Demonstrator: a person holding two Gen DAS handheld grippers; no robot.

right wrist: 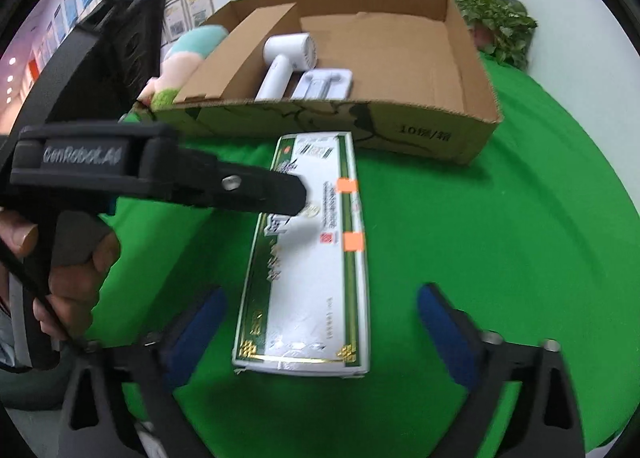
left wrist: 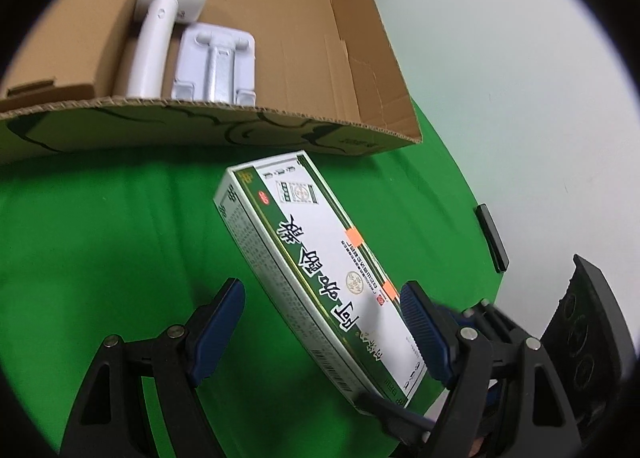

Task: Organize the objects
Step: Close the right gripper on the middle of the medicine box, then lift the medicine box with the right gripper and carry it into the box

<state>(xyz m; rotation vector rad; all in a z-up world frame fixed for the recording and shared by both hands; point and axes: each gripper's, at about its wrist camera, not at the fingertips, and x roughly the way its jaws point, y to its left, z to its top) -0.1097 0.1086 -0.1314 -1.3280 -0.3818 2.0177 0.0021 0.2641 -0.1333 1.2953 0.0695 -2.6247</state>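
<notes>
A long white-and-green medicine box [left wrist: 320, 258] lies on the green cloth in front of an open cardboard box [left wrist: 280, 130]. My left gripper [left wrist: 322, 334] is open, its fingers on either side of the medicine box's near end, the right pad touching its top edge. In the right wrist view the medicine box [right wrist: 312, 270] lies lengthwise between the fingers of my open right gripper [right wrist: 320, 334]. The left gripper's finger [right wrist: 256, 194] reaches over the medicine box from the left. The cardboard box [right wrist: 440, 134] holds a white hair dryer [left wrist: 160, 26] and a white plastic stand [left wrist: 216, 62].
A plush toy [right wrist: 184, 62] leans at the cardboard box's left end. Potted plants [right wrist: 500, 26] stand behind it. A small black bar [left wrist: 491, 238] lies on the white surface at the cloth's right edge. The green cloth [right wrist: 500, 258] spreads right of the medicine box.
</notes>
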